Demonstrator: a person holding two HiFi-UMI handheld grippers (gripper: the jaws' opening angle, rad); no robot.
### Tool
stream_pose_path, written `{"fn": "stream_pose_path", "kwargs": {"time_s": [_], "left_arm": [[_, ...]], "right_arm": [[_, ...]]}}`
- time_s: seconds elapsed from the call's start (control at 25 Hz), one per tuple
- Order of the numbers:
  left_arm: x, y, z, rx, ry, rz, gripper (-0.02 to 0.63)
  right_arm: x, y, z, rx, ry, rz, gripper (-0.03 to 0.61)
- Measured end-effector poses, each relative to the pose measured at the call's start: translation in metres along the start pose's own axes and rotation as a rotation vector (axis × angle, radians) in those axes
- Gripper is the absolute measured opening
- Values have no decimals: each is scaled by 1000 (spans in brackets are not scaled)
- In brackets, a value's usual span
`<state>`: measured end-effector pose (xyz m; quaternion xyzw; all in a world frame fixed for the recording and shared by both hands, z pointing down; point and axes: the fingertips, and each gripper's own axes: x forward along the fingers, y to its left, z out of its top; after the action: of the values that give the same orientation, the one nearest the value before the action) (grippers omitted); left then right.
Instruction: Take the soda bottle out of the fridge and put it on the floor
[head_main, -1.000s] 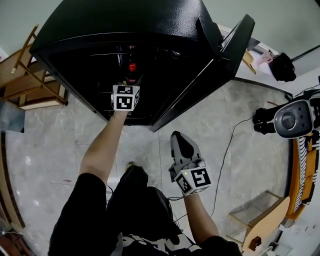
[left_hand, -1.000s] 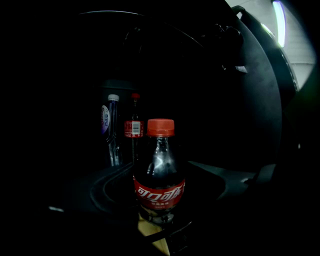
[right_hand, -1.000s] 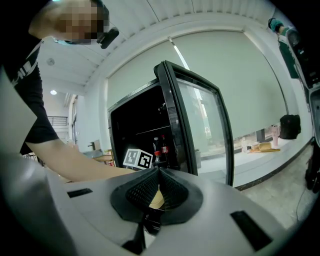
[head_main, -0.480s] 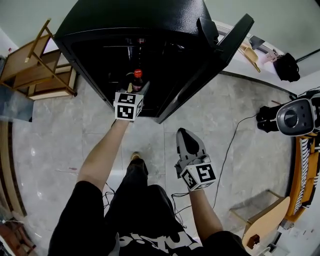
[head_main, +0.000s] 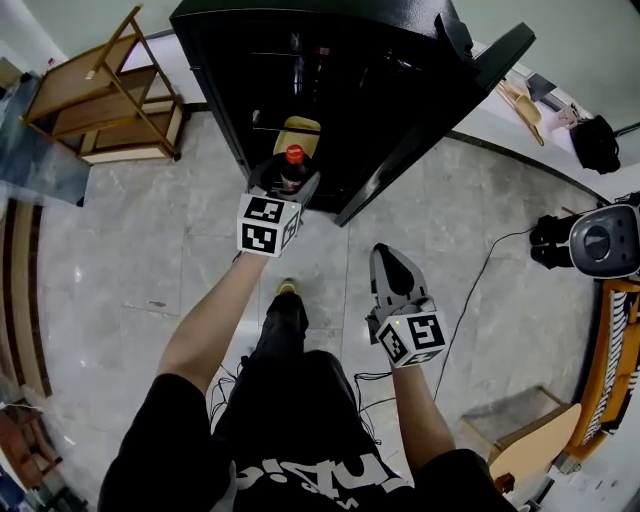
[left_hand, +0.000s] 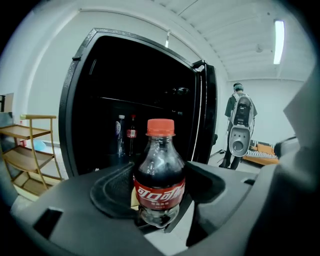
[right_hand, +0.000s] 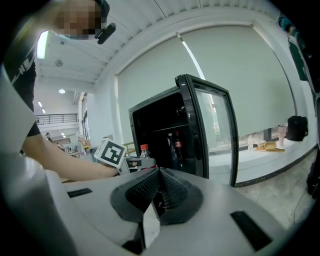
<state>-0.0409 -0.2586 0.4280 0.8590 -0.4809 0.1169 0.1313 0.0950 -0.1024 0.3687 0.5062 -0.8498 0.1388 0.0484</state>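
Observation:
A small cola bottle (left_hand: 160, 175) with a red cap and red label stands upright between the pads of my left gripper (left_hand: 159, 192), which is shut on it. In the head view the soda bottle (head_main: 292, 166) and left gripper (head_main: 284, 188) hang just outside the front of the black fridge (head_main: 330, 60), above the floor. The fridge (left_hand: 135, 115) is open and dark inside, its glass door (head_main: 450, 110) swung to the right. My right gripper (head_main: 392, 268) is shut and empty, held lower right above the tiles; its pads (right_hand: 159, 189) meet.
More bottles (left_hand: 126, 136) stand on a fridge shelf. A wooden shelf rack (head_main: 105, 95) is left of the fridge. A white machine (head_main: 600, 240) and a cable (head_main: 470, 290) lie on the marble floor (head_main: 110, 260) at right. The person's legs are below the grippers.
My left gripper has drawn back out of the fridge with the bottle in it, now outside the opening. The right gripper drifted slightly right and stayed shut.

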Motion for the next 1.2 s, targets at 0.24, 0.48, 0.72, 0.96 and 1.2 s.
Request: {"fn": "stream_pose_path", "kwargs": {"time_s": [0.24,0.48,0.72,0.96,1.2], "left_arm": [[-16,9,-33,8,8,13,304],[-10,19,-81,-2,21,11,303],[3,28,-137,5,28,14,302],[22,33,-198,14,22,9,302],[44,30,-257,24,10,-17,302]], "right_arm": [[8,2,-25,1,1,14,25],[32,-9,-63,11,4,22,25],[52,-25,-117,15,9,27,25],[73,-49,-182,7,0,30,25],[91,-78,-252,13,-20,34,25]]}}
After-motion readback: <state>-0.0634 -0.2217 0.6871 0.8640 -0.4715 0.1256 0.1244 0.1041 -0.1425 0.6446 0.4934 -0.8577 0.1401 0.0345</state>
